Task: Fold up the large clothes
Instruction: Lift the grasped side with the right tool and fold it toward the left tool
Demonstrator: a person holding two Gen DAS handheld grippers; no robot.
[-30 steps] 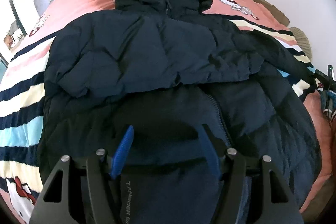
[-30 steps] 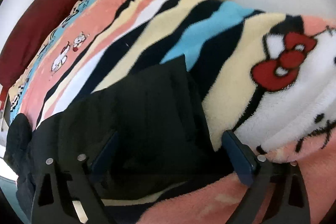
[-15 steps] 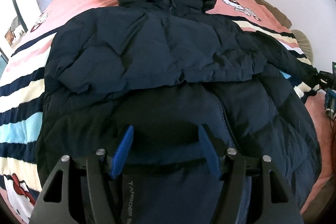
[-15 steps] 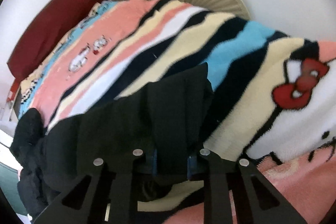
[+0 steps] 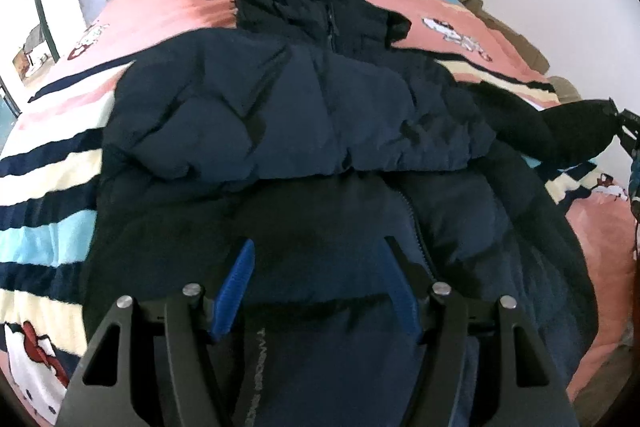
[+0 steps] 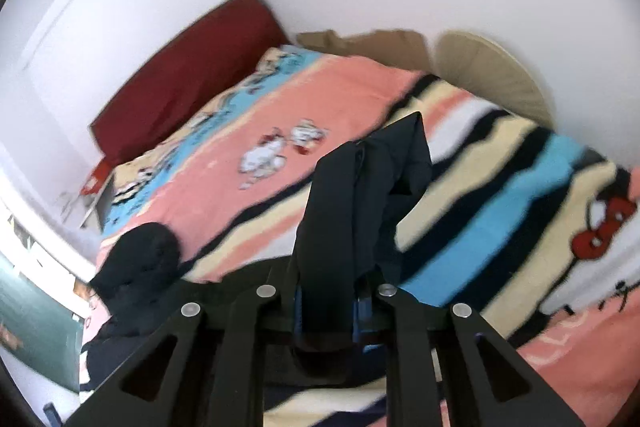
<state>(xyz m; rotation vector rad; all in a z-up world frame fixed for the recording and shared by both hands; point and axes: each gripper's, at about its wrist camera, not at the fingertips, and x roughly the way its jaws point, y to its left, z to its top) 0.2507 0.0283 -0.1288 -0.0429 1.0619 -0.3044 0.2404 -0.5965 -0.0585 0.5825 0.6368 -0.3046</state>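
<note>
My right gripper (image 6: 328, 307) clamped on sleeve (image 6: 360, 195), lifted off blanket (image 6: 500, 187). Only left view shows whole jacket (image 5: 300, 131) spread on bed; left gripper (image 5: 316, 279) wide apart over hem, grasping nothing.

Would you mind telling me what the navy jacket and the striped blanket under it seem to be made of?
Jacket: apparently a smooth synthetic shell, nylon or polyester, with puffy padded filling; its quilted bulges and faint sheen suggest this, though the filling is hidden. Blanket: likely plush fleece, matte and fuzzy, with soft-edged printed stripes and cartoon figures. The right gripper clamps the jacket's sleeve, which bunches limply.
</note>
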